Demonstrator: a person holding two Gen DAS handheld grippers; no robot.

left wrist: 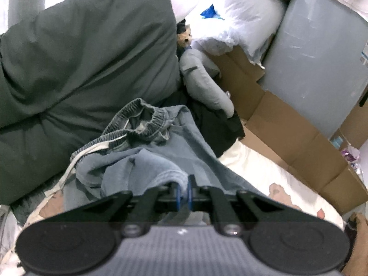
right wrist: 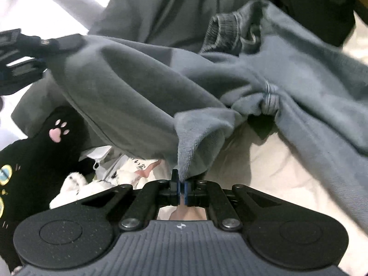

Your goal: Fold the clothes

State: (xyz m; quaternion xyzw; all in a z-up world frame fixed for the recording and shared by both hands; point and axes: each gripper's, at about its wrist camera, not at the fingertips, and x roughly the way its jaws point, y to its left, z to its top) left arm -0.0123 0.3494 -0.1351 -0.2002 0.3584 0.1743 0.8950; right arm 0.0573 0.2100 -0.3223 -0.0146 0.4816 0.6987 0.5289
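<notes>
Blue-grey sweatpants (left wrist: 161,158) with an elastic waistband (left wrist: 142,119) lie bunched on the bed in the left wrist view. My left gripper (left wrist: 183,192) is shut on a hem of them, near the bottom centre. In the right wrist view the same sweatpants (right wrist: 207,87) are lifted and stretched across the frame. My right gripper (right wrist: 181,189) is shut on another hem edge of them. The left gripper (right wrist: 34,53) shows at the far left of that view, holding the other end of the cloth. The waistband (right wrist: 226,32) hangs at the upper right.
A large dark green pillow (left wrist: 80,64) fills the left. A grey plush toy (left wrist: 202,80), white pillows (left wrist: 230,16), cardboard boxes (left wrist: 287,133) and a grey panel (left wrist: 322,64) stand at the right. A cream bedsheet (right wrist: 264,172) lies below. A black cat-paw plush (right wrist: 41,142) sits at the left.
</notes>
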